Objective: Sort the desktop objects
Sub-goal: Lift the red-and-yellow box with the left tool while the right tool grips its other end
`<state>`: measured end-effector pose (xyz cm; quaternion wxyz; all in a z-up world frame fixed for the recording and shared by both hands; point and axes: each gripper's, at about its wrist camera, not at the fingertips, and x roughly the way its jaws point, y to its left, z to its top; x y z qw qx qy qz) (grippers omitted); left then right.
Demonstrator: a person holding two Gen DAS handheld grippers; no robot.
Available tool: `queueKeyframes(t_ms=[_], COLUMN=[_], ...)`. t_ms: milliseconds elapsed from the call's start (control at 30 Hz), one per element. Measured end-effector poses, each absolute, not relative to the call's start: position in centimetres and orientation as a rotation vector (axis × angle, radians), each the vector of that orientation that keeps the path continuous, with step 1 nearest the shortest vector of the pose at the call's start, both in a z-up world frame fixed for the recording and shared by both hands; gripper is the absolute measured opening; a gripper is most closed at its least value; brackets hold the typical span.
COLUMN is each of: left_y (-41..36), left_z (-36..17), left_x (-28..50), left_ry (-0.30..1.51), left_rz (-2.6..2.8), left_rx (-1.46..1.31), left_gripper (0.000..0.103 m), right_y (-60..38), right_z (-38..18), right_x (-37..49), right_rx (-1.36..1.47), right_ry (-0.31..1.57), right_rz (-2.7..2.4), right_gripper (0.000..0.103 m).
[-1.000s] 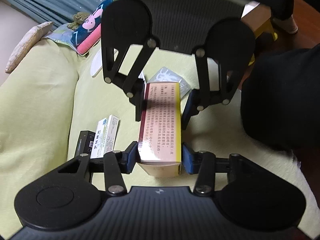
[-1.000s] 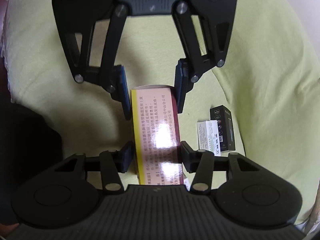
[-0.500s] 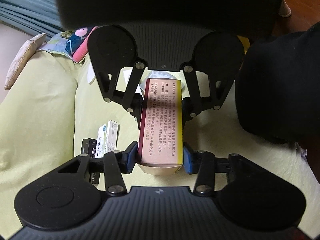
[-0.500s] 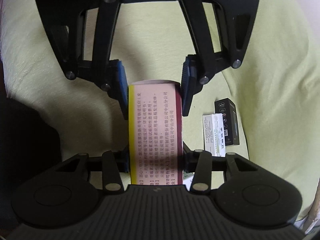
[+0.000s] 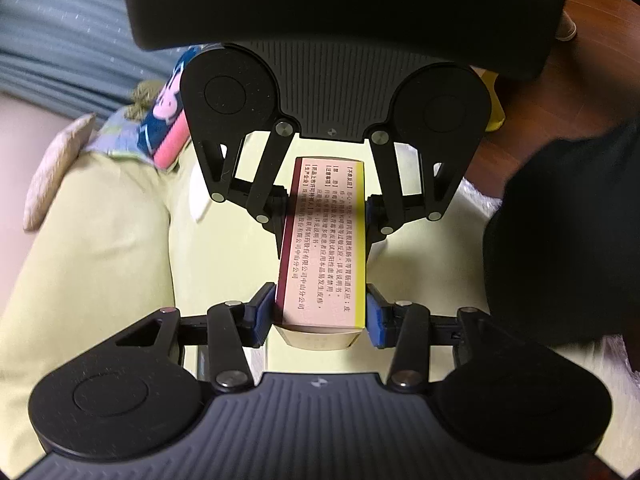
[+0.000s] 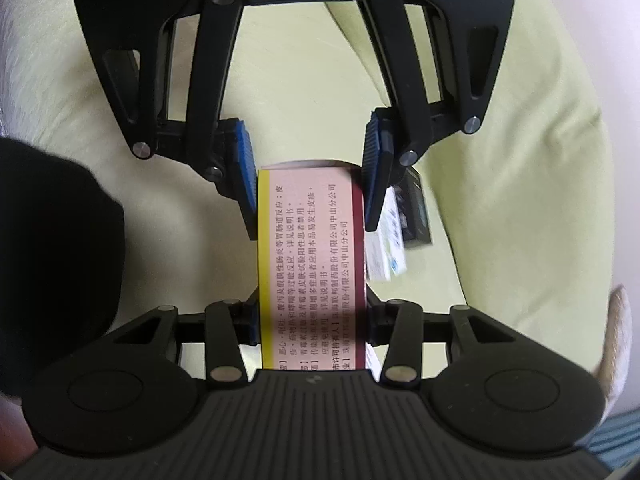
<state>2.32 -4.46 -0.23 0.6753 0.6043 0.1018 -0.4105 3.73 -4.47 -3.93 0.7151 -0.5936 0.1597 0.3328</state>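
- My left tongs (image 5: 320,314) clamp one end of the pink box (image 5: 324,248).
- My right tongs (image 6: 312,330) clamp its other end.
- Box is held above the yellow-green cushion (image 6: 312,80); two small cartons (image 6: 396,228) lie beside it.

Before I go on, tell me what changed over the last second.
The right gripper slid further along the box toward the left gripper, and its jaws closed in until they meet the box's sides. The left gripper kept its clamp on the other end. The small boxes on the yellow cover stayed put.
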Motion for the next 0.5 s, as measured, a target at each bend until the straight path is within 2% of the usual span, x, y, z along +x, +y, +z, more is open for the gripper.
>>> queueKeyframes(t_ms=[300,500], left_y=[-10.6,-16.6], left_z=[0.5,-0.9], left_x=[0.5,-1.6], left_ry=[0.123,0.052], left_rz=[-1.005,-1.095], left_rx=[1.41,1.432], left_gripper=[0.051,0.05], right_y=[-11.2,-17.2], right_z=[-3.5,-4.3], right_x=[3.5,2.2], right_rx=[-1.269,-1.223], right_ry=[0.401,0.472], right_rz=[0.609,0.51], right_gripper=[0.039,0.04])
